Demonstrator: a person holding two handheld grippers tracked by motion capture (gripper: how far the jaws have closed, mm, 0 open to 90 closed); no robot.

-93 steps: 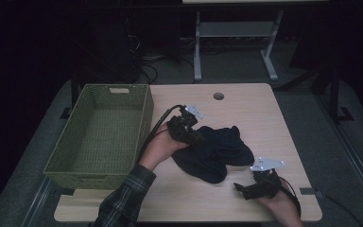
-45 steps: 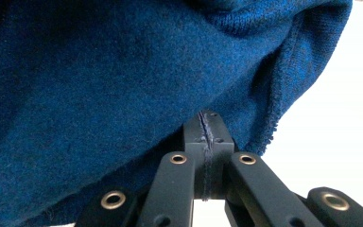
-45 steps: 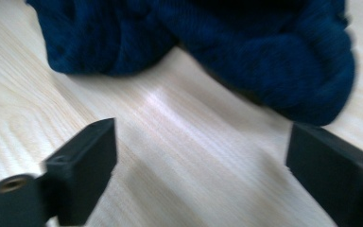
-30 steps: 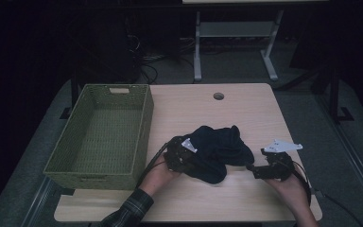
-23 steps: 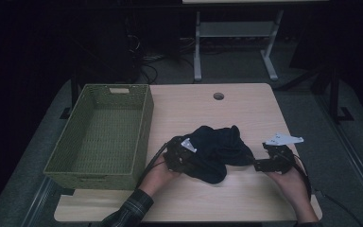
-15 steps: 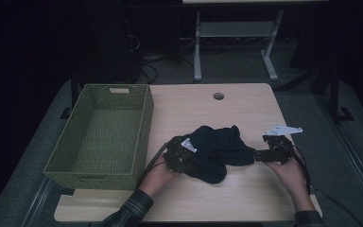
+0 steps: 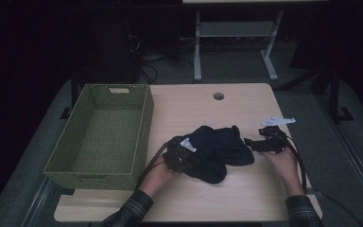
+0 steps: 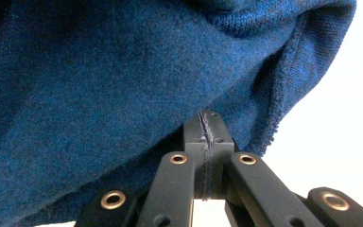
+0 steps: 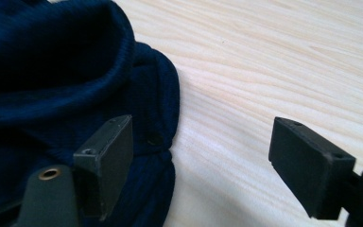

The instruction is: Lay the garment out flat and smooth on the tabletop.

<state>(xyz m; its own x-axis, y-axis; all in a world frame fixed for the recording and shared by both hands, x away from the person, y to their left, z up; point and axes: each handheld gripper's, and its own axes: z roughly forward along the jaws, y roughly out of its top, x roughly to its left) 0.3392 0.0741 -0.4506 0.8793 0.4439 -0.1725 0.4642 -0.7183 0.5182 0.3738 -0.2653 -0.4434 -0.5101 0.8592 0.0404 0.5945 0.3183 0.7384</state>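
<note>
From above, we see the dark blue garment (image 7: 217,151) bunched at mid-frame on the table (image 7: 189,106), right of the green basket (image 7: 101,132). Our left gripper (image 7: 185,158) is clamped on its left edge, jaws pressed together under cloth (image 8: 123,85) in the left gripper view. Our right gripper (image 9: 198,156), jaws apart and just closing, has nothing pinched; the hem lies at lower left.

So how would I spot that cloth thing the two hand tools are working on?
Start at the pale wooden table; a green woven basket sits at its left. Right of it lies a crumpled dark blue knitted garment, the table's one soft item.
</note>
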